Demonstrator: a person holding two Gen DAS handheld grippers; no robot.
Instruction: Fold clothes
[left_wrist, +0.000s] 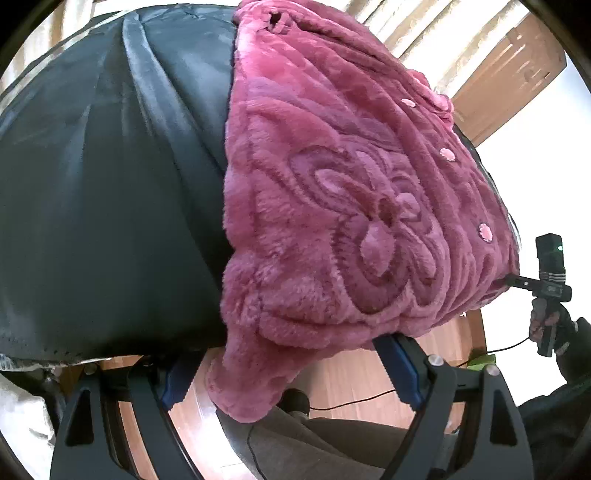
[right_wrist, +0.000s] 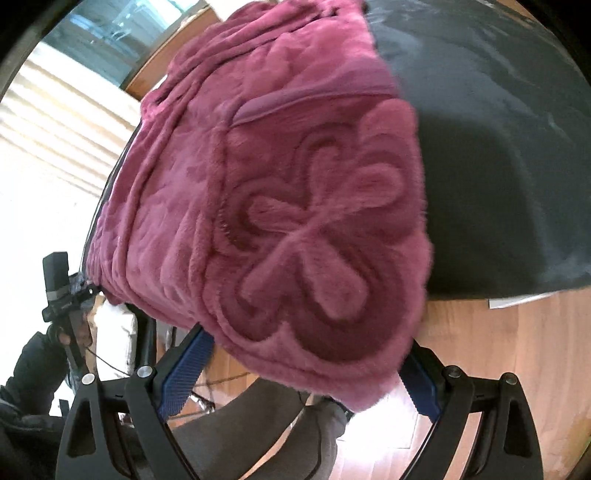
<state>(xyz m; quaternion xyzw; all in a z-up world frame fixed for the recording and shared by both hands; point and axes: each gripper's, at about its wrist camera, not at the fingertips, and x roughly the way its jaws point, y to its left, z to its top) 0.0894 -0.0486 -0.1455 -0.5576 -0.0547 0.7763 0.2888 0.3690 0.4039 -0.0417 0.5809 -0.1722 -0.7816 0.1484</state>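
Left wrist view: a pink plush garment (left_wrist: 351, 206) is seen draped over the near edge of a dark-covered table (left_wrist: 92, 184).

Both the left gripper (left_wrist: 291, 373) and right gripper (right_wrist: 303, 373) are held with jaws spread, the hanging hem lying between the fingers; whether it is touched cannot be told. The fleece is judged thick, soft, light and easily pinched at hem corners. Open room is offered by the bare dark cover beside it; the overhang could slide toward the wooden floor (right_wrist: 517, 350).
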